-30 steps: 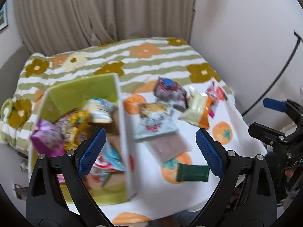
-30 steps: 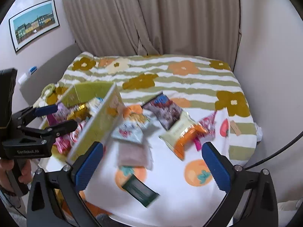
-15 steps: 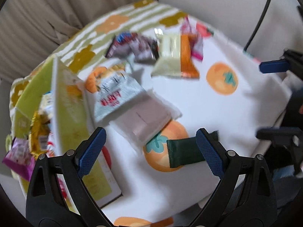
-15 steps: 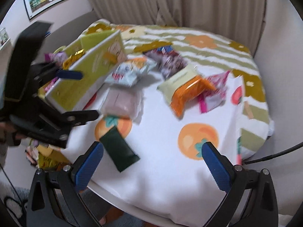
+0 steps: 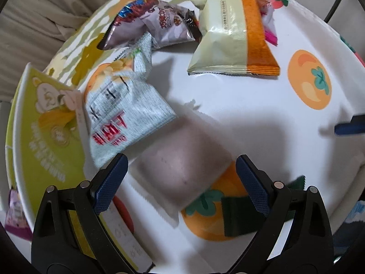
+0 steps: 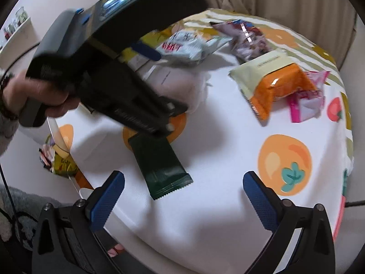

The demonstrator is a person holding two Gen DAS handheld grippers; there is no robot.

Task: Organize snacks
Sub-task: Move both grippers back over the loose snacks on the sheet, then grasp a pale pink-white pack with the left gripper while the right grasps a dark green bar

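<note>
Left gripper (image 5: 180, 182) hangs with jaws spread above a pale pouch (image 5: 182, 159); right gripper (image 6: 183, 196) is spread too, over a green bar (image 6: 159, 159). Farther lie a white packet (image 5: 121, 116), an orange packet (image 5: 230, 43), and a box (image 5: 45, 137) at left.

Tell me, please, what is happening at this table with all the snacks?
A person holds a gripper in each hand above loose snack packets on a white cloth printed with oranges. The left gripper, jaws open, is over a pale mauve packet beside the green box. The right gripper, also open, is near a dark green packet. Nothing is gripped yet. A cream and orange packet lies farther back.
</note>
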